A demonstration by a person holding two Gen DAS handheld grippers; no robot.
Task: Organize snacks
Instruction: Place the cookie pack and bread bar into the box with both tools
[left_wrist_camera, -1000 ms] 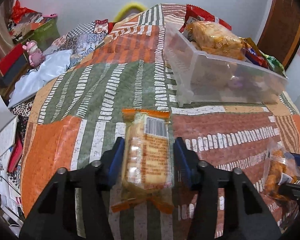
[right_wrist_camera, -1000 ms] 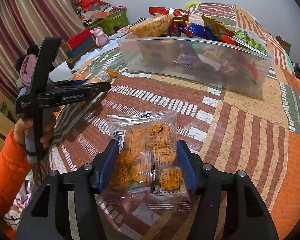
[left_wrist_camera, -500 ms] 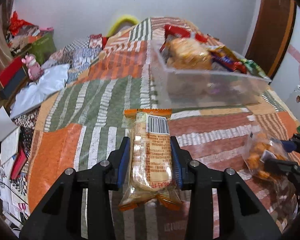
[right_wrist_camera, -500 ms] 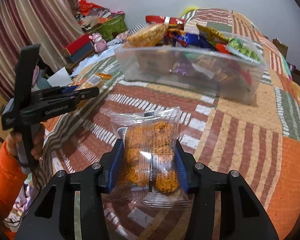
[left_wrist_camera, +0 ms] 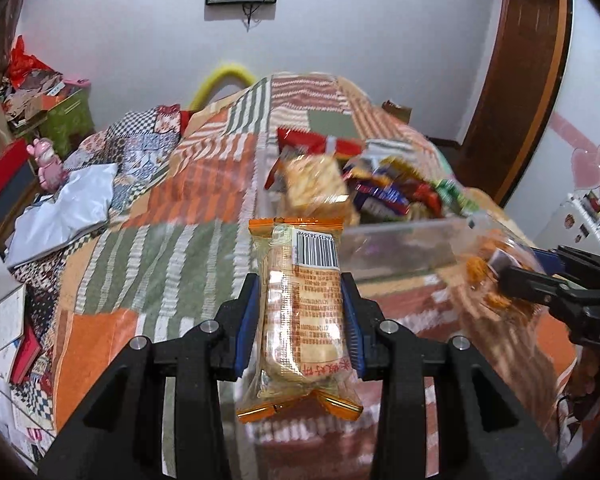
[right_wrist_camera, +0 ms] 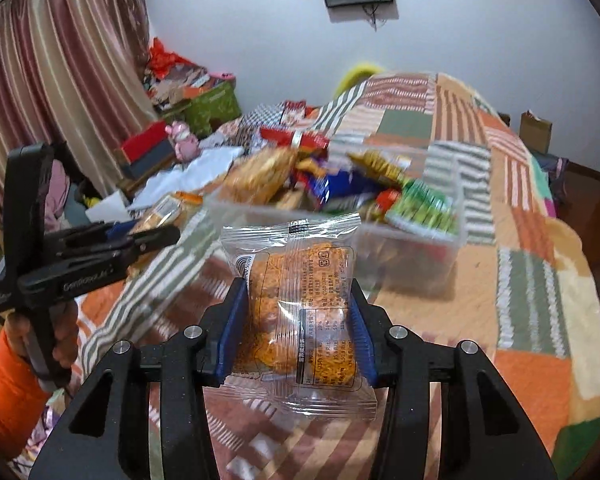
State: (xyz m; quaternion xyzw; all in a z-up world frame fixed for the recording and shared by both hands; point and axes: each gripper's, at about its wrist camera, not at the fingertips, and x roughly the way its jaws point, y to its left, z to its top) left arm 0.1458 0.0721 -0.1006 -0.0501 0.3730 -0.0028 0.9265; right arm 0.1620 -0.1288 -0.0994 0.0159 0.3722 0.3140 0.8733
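1. The left gripper point(left_wrist_camera: 300, 326) was clamped on a biscuit pack point(left_wrist_camera: 300, 312), above the quilt point(left_wrist_camera: 148, 272).
2. The right gripper point(right_wrist_camera: 298, 330) pinched a crinkly cracker bag point(right_wrist_camera: 300, 312) mid-body, before the bin point(right_wrist_camera: 412, 256).
3. Both looked light and crushable.

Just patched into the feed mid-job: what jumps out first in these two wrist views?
Each gripper is shut on a snack: the left gripper clamps a long orange-edged cracker pack, the right gripper a clear packet of orange crisps, both lifted off the patchwork bedspread. Just beyond them sits a clear plastic bin heaped with colourful snack packs.
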